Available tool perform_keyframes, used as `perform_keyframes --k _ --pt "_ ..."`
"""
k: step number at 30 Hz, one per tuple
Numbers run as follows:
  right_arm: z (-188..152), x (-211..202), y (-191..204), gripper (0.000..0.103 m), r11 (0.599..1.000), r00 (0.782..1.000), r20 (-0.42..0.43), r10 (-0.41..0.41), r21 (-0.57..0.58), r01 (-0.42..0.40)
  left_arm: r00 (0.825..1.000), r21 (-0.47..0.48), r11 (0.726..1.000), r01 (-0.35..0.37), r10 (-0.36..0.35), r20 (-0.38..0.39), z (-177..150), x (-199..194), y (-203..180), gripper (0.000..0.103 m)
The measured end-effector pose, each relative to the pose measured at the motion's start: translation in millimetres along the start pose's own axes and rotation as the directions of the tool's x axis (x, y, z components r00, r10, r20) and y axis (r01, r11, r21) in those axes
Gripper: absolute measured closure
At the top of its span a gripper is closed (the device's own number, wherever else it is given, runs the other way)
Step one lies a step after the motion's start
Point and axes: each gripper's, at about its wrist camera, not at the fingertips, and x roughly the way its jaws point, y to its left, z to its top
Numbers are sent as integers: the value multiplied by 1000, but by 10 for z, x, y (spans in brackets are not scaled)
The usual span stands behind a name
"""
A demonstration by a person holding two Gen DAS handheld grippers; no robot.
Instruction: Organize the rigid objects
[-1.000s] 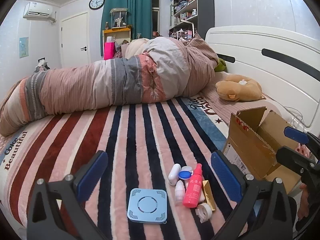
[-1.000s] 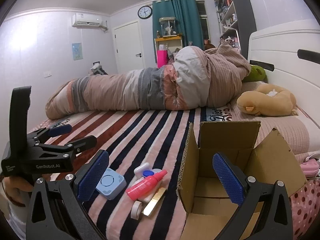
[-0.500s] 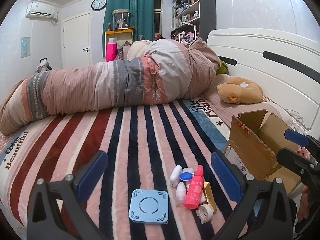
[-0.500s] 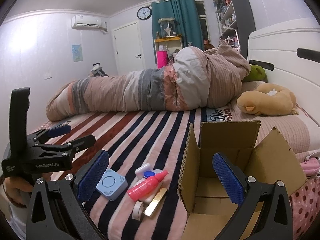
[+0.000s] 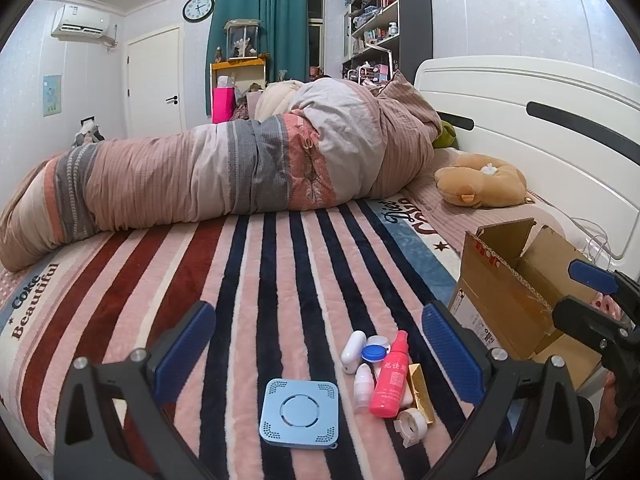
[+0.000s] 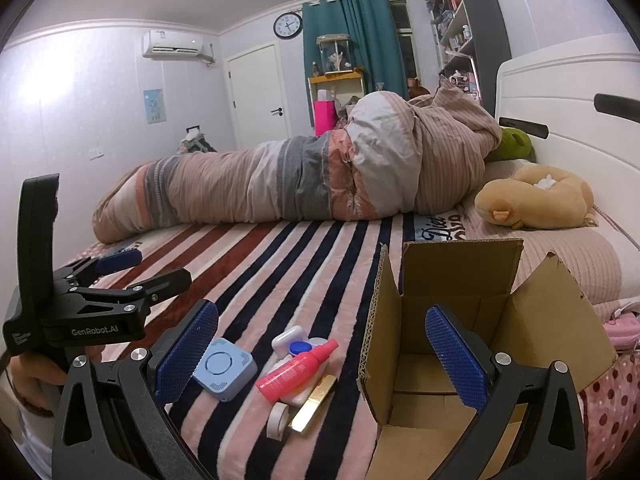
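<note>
Left wrist view, left to right: my left gripper (image 5: 316, 344) hangs wide open and empty over the striped blanket (image 5: 248, 280); the blue square box (image 5: 299, 413) lies flat just ahead, then the cluster with the pink spray bottle (image 5: 390, 376) touching the small white bottles, gold bar and tape roll (image 5: 410, 426). I judge all of it light, rigid and slick; I'd take the blue box across its flat sides and the bottle mid-body. Right wrist view shows what this one doesn't: the cardboard box (image 6: 460, 280) interior looks empty, flaps up, and the right gripper (image 6: 320, 344) is spread open, holding nothing.
</note>
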Motion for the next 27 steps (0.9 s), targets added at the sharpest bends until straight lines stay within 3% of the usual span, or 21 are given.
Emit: perform_keyframes --k 27 --pt "-14 5 -9 0 1000 1000 0 -25 6 25 1000 6 1000 10 -10 -10 -25 17 63 1"
